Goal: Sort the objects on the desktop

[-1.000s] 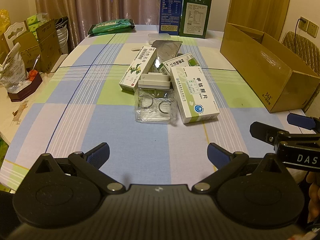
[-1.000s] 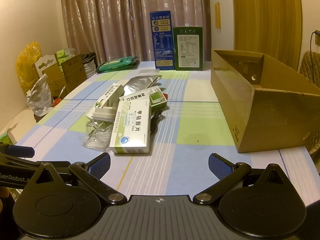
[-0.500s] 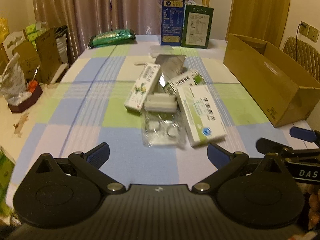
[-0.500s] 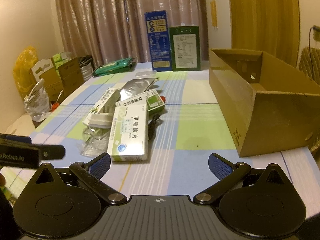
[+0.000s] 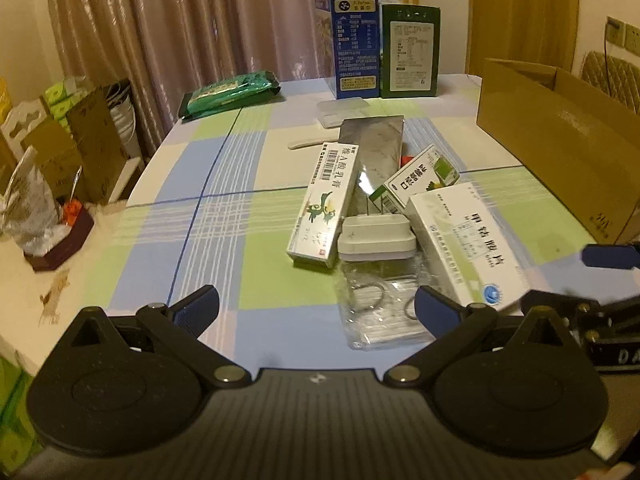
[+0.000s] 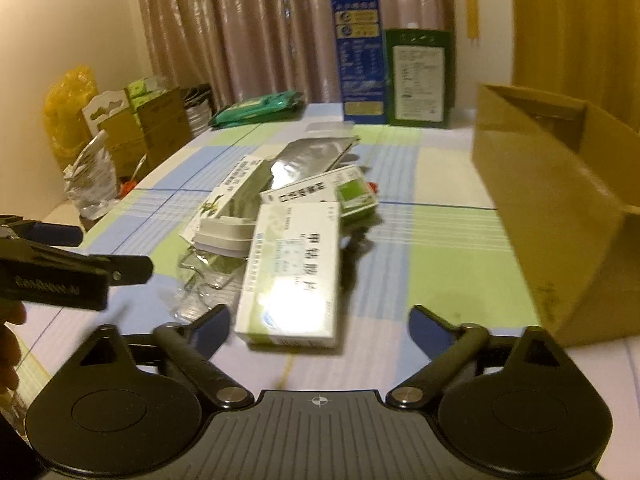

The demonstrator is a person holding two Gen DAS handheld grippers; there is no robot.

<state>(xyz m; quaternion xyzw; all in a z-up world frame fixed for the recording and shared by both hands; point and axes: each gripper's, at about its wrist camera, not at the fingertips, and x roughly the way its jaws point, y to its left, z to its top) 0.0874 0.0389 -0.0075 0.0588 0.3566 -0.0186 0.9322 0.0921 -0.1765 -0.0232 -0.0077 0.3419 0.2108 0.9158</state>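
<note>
- My right gripper (image 6: 318, 330) hangs low over the checked tablecloth (image 6: 432, 256), jaws wide but closing; the near end of the white-and-green medicine box (image 6: 292, 272) lies between the pads, and neither pad touches it.
- My left gripper (image 5: 316, 304) stands open and holds nothing; the clear plastic bag with metal rings (image 5: 376, 304) lies just ahead of its right finger (image 5: 434, 310).
- The pile sits mid-table: a long ointment box (image 5: 324, 204), a white-lidded clear container (image 5: 376, 238), a smaller green-and-white box (image 5: 420, 178) and a silver foil pouch (image 5: 376, 152), all touching or overlapping.
- The open cardboard carton (image 6: 560, 200) stands to the right, apart from the pile.
- Two tall cartons, blue (image 5: 354, 32) and green (image 5: 408, 50), stand upright at the far edge.
</note>
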